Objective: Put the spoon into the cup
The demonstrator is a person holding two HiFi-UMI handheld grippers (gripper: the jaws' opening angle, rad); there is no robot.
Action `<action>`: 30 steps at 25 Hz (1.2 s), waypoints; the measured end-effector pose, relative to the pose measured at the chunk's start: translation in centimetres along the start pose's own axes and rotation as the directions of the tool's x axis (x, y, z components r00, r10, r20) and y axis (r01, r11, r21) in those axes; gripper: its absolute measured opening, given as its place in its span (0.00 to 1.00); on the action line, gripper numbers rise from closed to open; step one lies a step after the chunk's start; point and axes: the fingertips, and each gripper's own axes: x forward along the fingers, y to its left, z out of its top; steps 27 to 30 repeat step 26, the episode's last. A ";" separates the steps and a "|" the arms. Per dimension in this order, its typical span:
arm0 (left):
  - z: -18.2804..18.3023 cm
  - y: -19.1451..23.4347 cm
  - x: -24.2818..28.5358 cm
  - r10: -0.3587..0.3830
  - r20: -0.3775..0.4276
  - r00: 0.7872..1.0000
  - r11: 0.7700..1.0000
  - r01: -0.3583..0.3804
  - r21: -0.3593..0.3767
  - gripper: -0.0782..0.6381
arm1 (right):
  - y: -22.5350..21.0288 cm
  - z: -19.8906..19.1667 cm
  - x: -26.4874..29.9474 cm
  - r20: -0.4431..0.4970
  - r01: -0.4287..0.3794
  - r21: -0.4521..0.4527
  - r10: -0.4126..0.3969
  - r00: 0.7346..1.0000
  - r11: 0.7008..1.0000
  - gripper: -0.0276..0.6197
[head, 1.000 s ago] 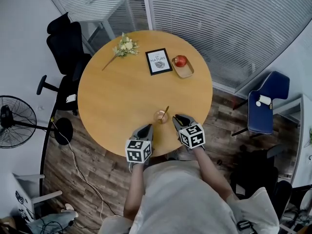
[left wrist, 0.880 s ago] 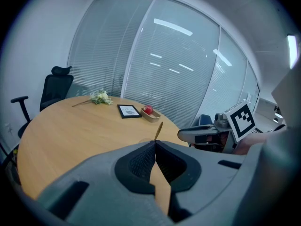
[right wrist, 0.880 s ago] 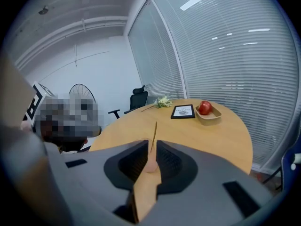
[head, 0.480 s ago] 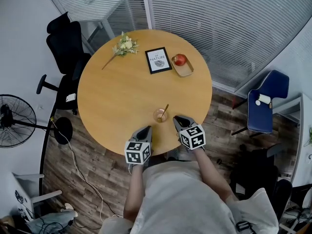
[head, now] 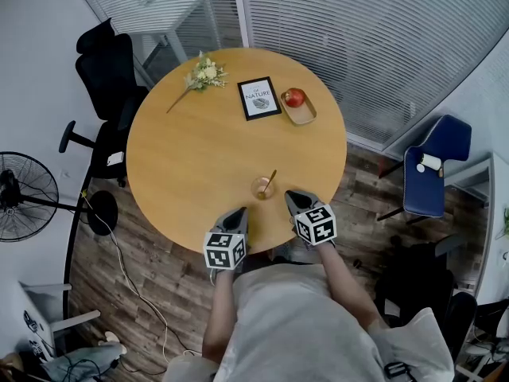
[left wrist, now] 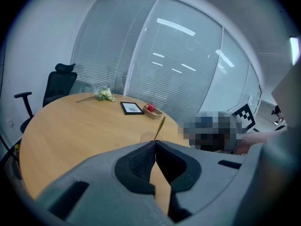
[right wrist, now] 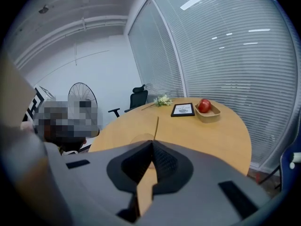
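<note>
While you hold both tools at the near edge of the round wooden table (head: 199,165), the spoon already stands in the cup, so start from the big shapes and work down. Your left gripper (head: 240,210) sits over the table rim to the left of the cup, and your right gripper (head: 293,197) sits just beside the cup on its right; in each gripper's own view the dark pads meet at their tips, closed together with nothing caught between them, only tabletop showing in the narrow slit lower down. At the far side of the table a shallow wooden tray (head: 305,116) holds one red apple (head: 294,98), which rests towards the tray's left end. Beside the tray stands a black framed picture (head: 259,99), and left of that lies a small sprig of flowers (head: 203,75). The cup (head: 262,188) is clear and small, upright near your edge of the table between the two grippers, touched by neither. The spoon (head: 270,182) leans inside it, handle tilted up and away to the right over the rim. Now the hard parts: the cup's glass is so pale against the wood that in both gripper views you only get a faint outline, and each gripper's own body covers its lower half. You cannot see the spoon's bowl in any view, nor whether the cup holds anything besides the spoon. Each gripper view shows the other tool only as a mosaic patch with a corner of its marker cube.
</note>
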 end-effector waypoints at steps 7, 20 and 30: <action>0.2 0.7 -0.2 0.004 0.006 1.000 1.000 -0.004 -0.004 0.12 | 0.0 0.6 0.5 0.008 0.009 0.003 -0.009 1.000 1.000 0.04; 0.8 2.3 -1.3 0.033 0.028 0.999 0.999 -0.033 -0.020 0.12 | 0.6 1.9 1.7 0.019 0.003 0.004 -0.003 1.000 1.000 0.04; 0.5 2.9 -1.4 0.042 0.028 0.999 0.999 -0.041 -0.027 0.12 | 1.0 1.9 2.3 0.020 -0.005 0.001 0.005 1.000 1.000 0.04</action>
